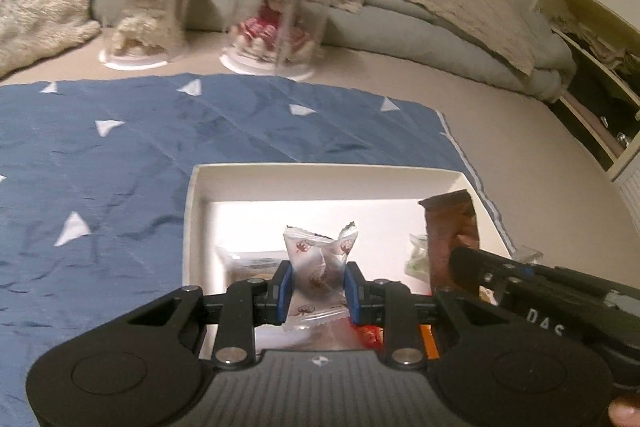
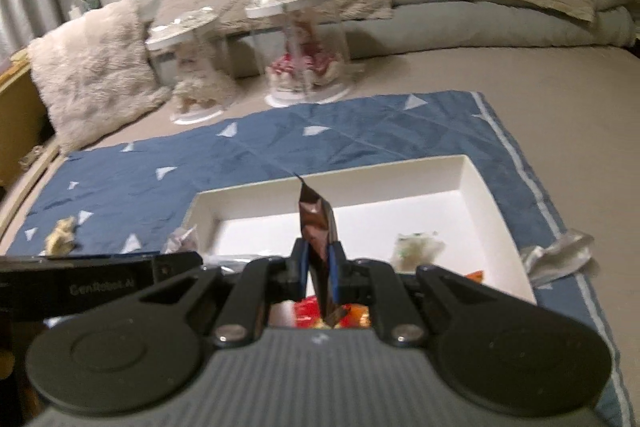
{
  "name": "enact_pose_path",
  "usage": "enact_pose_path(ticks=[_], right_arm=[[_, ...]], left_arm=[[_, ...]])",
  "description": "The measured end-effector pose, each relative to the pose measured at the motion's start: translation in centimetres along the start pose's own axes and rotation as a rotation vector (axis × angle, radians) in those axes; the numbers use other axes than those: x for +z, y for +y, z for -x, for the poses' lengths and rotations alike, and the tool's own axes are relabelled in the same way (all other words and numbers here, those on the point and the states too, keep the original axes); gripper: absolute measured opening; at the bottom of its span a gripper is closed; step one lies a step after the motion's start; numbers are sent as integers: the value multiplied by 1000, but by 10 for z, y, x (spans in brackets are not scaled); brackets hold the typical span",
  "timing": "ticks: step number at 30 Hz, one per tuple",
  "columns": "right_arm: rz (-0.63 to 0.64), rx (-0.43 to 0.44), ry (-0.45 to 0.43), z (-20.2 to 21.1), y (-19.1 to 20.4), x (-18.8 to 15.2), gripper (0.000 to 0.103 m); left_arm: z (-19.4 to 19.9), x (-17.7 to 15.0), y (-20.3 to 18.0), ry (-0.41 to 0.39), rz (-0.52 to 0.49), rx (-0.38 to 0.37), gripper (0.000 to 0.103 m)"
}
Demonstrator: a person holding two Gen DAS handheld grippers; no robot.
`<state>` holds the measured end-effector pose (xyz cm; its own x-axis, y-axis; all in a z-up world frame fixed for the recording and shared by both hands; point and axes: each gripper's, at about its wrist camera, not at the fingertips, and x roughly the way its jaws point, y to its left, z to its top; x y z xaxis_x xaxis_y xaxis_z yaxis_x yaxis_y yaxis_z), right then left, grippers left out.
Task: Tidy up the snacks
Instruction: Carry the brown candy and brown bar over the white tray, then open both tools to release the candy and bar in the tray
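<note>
My left gripper (image 1: 317,291) has its blue-padded fingers pinched on a crinkly clear snack packet (image 1: 316,259) with a serrated top, held above the shallow white cardboard box (image 1: 192,211). My right gripper (image 2: 319,265) clamps a slim glossy brown foil wrapper (image 2: 316,223), upright over the same box. The box sits on a creased blue cloth (image 1: 120,155) with white triangles, spread over the bed.
</note>
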<state>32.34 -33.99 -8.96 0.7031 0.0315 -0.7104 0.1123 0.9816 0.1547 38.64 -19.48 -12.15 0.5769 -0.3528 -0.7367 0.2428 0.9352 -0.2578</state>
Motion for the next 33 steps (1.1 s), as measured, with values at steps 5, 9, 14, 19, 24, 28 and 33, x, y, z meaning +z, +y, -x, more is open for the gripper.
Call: enact_pose_path(ticks=[5,9,14,19,24,28,33], right_arm=[[-15,-23,0,-16,-13,3,14],[-40,-21,-3,-25,-21,5,14],[-98,-9,-45,-35,-33,8,17],[-88,-45,-11,-44,-39,6,18],[-67,-65,26,-48,-38,1,18],[-56,-67,39,-43,-36,-1,18],[-39,-70,47,-33,-32,-1,20]], left_arm=[[-22,3,-5,13,35,-44,30],[-35,2,-7,-11,74,-87,38],[-47,1,-7,18,77,-46,65],[-48,0,3,41,93,-21,65],[-41,0,12,44,106,-6,66],[-34,-2,12,49,97,2,66],[-24,-4,10,44,75,5,72]])
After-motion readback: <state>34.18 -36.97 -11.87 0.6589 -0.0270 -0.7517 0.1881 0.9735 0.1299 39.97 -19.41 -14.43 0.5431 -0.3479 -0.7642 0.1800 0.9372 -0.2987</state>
